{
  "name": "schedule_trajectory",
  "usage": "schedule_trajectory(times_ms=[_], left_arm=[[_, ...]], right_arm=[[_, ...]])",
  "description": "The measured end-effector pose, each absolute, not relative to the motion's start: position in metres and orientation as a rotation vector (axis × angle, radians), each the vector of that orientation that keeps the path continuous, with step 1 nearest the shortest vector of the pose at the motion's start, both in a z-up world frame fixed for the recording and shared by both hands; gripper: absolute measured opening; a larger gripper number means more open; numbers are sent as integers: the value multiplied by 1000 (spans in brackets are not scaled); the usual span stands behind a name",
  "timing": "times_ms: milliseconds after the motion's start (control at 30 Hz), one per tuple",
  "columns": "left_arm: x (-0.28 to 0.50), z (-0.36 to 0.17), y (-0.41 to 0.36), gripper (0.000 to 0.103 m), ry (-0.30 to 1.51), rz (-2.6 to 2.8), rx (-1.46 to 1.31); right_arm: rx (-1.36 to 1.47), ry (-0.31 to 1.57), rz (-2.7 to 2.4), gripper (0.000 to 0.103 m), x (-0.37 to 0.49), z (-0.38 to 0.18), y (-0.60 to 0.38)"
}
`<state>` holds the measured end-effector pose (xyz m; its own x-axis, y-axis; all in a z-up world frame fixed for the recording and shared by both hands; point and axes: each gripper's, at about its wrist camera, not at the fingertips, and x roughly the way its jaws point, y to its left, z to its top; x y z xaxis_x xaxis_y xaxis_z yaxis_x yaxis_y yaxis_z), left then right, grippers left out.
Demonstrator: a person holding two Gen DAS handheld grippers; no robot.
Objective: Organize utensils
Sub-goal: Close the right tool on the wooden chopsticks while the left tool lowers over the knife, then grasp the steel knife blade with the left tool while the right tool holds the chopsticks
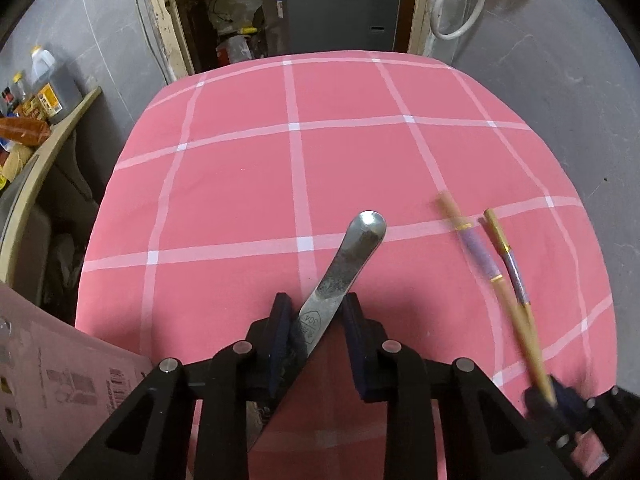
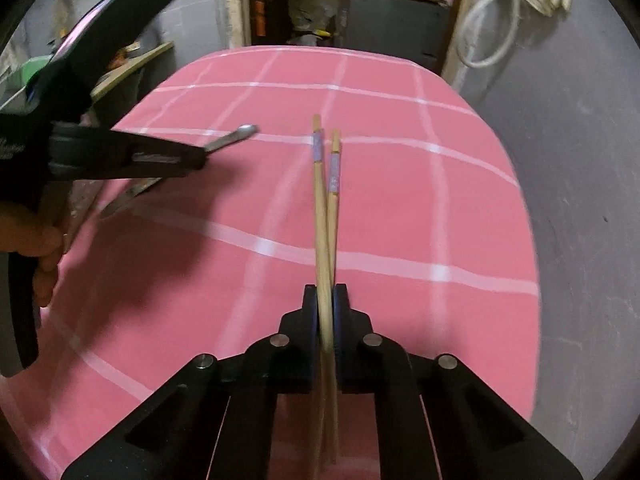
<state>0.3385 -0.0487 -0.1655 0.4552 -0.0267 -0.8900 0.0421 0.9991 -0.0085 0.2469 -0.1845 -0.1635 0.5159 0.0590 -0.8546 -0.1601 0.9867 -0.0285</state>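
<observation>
Already the right gripper [image 2: 325, 300] is clamping both chopsticks [image 2: 326, 200] near their thin ends, so the long decorated tops are sticking far ahead; they could scissor apart or slide out if it tilts. To its left, the left gripper [image 1: 316, 312] is pinching a metal utensil handle [image 1: 344, 264] at a slant, which could twist loose. Beyond both, the pink checked tablecloth [image 1: 240, 184] is lying bare, its far edge dropping away.

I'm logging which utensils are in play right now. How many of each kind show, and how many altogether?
Metal utensil handle, held in the left gripper; its working end is hidden: 1
Wooden chopsticks, held in the right gripper: 2
Total: 3
</observation>
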Motion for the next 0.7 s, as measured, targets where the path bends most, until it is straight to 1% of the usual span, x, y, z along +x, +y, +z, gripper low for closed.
schedule_trajectory(times_ms=[233, 267, 300, 333, 367, 433, 500, 567, 633, 667, 700], left_arm=[[337, -161, -61, 24, 1163, -96, -15], [334, -159, -66, 20, 1177, -108, -21], [331, -156, -71, 13, 1188, -125, -34], [328, -156, -75, 2, 1211, -153, -65], [324, -159, -78, 0, 1259, -172, -96], [313, -155, -88, 0, 1249, -156, -73], [305, -157, -90, 0, 1286, -186, -135], [296, -154, -87, 0, 1288, -213, -188], [284, -146, -85, 0, 1237, -267, -208], [279, -142, -85, 3, 1205, -275, -185], [275, -136, -85, 3, 1167, -289, -150]], right_arm=[[51, 1070, 116, 5, 229, -156, -232], [71, 1081, 118, 5, 226, -156, -239], [95, 1092, 127, 5, 221, -156, -245], [126, 1106, 142, 5, 216, -156, -252], [154, 1120, 153, 5, 214, -156, -258], [197, 1144, 176, 5, 198, -161, -264], [231, 1161, 198, 5, 189, -161, -268], [243, 1170, 221, 6, 184, -161, -269], [265, 1168, 241, 8, 184, -161, -273], [272, 1168, 251, 12, 195, -163, -282], [276, 1161, 262, 20, 196, -161, -282]])
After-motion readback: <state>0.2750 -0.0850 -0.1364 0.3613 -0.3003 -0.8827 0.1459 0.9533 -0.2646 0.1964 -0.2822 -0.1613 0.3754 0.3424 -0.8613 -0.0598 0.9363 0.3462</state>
